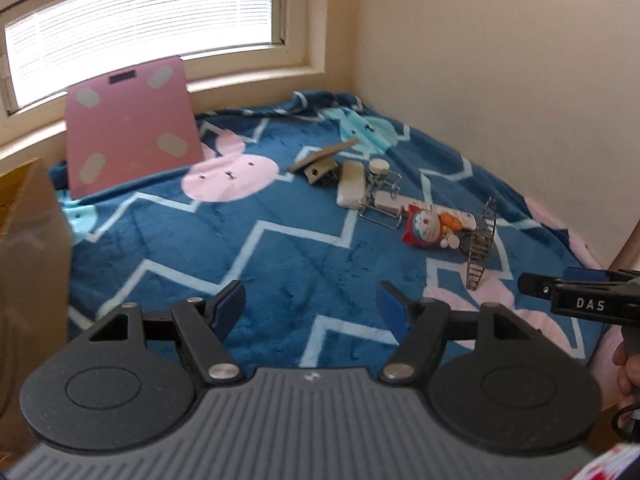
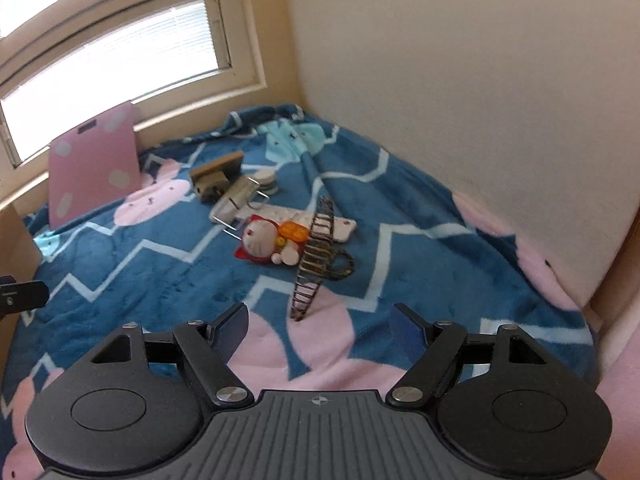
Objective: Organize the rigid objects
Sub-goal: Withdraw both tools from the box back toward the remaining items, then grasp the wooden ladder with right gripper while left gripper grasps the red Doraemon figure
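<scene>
1. Left wrist view: my left gripper [image 1: 312, 306] hangs over a blue plush blanket with white zigzags and pink and mint bunny faces [image 1: 168, 248]. Its blue-padded fingers [image 1: 228, 308] stand apart with only blanket between them; they hold nothing.
2. At the right edge of this view my right gripper [image 1: 576, 300] comes in from the side, and part of my hand [image 1: 628, 376] shows on its handle.
3. The things to organize lie in a loose row at the far right of the blanket: a tan wooden piece with a hole in its block [image 1: 320, 162] farthest, then a white flat bar with bent wire frames [image 1: 352, 188] beside a small cream round knob [image 1: 378, 166].
4. Nearer lies a small cat-like figurine in red, white and orange [image 1: 428, 230], and just right of it a dark curved wire ladder [image 1: 482, 244] standing on end.
5. A pink flat board with pale oval pads [image 1: 128, 124] leans against the sill under the window with white blinds [image 1: 140, 20] at far left. A brown cardboard box [image 1: 28, 280] stands at the near left.
6. Right wrist view: my right gripper [image 2: 320, 332] also has its fingers [image 2: 232, 330] spread wide and empty.
7. The wire ladder [image 2: 314, 260] stands just beyond them, its foot on a pink bunny patch, untouched. The figurine [image 2: 268, 242] lies just left of it, the wooden piece [image 2: 216, 176] farther off, the pink board [image 2: 94, 164] at far left.
</scene>
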